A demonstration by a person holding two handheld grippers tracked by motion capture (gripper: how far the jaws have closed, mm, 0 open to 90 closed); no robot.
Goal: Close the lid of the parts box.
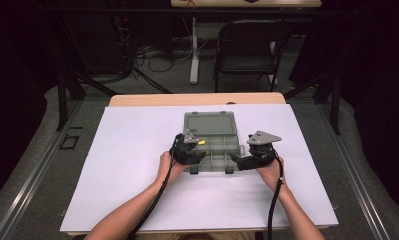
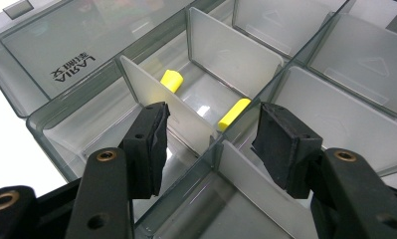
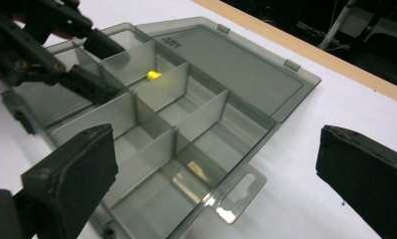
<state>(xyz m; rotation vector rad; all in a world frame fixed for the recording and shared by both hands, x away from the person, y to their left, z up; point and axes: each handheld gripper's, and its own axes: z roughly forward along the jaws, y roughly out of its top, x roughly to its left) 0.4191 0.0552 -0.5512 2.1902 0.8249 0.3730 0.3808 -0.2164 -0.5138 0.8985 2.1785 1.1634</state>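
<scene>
Left gripper (image 2: 208,142) hangs over the open organizer box (image 1: 210,145) mid-bench, jaws apart, straddling a divider (image 2: 171,112) near two yellow pieces (image 2: 171,79). Going down now probably jams a pad on it. Right gripper (image 3: 211,174) is wide open, empty.

My arms come in bare, no sleeves on the forearms. Each hand carries a black gripper: the left gripper (image 1: 189,150) and right gripper (image 1: 254,152) both wear a grey three-cornered plate on top, and a black cable trails back from each along my forearm. Up close, the left gripper's matte black arms show brass-coloured screw sockets, and its pads (image 2: 148,142) are blocky black rubber.
</scene>
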